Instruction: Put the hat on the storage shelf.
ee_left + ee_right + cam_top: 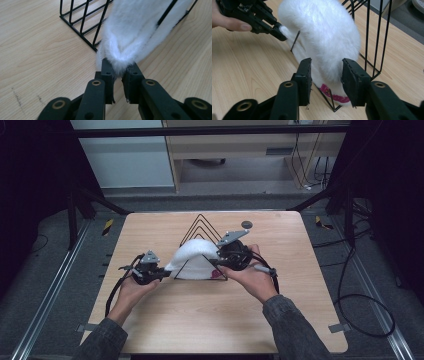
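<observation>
A white fluffy cloth (195, 257) hangs over a black wire rack (201, 222) with triangular loops at the middle of the wooden table. My left gripper (120, 72) lies low at the rack's left side, shut on the cloth's narrow end (125, 60). In the right gripper view that same left gripper (279, 33) pinches the cloth's tip. My right gripper (325, 72) is at the rack's right side. Its jaws stand apart on either side of the cloth's hanging fold (324, 37) without pressing it. A pink band (332, 93) shows at the cloth's lower edge.
A small dark round disc (246, 224) lies on the table (210, 320) behind the rack at the right. The rack's wires (377, 37) stand close to the right gripper's far jaw. Cables (350, 300) trail on the floor to the table's right.
</observation>
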Tool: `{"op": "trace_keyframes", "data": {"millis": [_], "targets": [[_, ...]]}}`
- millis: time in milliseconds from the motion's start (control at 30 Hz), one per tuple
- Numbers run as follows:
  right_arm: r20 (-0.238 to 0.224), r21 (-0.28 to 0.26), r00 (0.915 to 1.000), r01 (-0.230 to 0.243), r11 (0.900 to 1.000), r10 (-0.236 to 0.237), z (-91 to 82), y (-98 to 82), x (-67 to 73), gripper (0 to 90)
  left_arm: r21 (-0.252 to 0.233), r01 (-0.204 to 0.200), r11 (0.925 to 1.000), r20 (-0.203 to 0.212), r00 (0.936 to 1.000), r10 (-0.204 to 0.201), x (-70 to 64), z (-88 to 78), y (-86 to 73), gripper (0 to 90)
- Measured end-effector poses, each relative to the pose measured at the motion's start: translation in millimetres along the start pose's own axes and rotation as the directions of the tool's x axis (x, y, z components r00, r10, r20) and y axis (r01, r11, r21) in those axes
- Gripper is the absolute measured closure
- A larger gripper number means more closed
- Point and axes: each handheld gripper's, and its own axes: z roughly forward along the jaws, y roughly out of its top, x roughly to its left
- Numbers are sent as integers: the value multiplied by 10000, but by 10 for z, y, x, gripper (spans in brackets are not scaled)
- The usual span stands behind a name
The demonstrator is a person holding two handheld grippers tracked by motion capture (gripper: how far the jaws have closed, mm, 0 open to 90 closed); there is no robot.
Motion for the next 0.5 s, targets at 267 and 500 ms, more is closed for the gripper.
{"op": "trace_keyframes", "data": {"millis": [267, 500], "targets": [[284, -302, 9994, -180, 9994, 188, -66, -73, -19, 452, -232, 140, 9996, -722, 9973, -157, -58, -153, -15, 522], [744, -711, 9967, -259, 9971, 312, -242, -163, 1, 293, -462, 239, 9986, -1219, 9921, -294, -197, -341, -58, 175]]}}
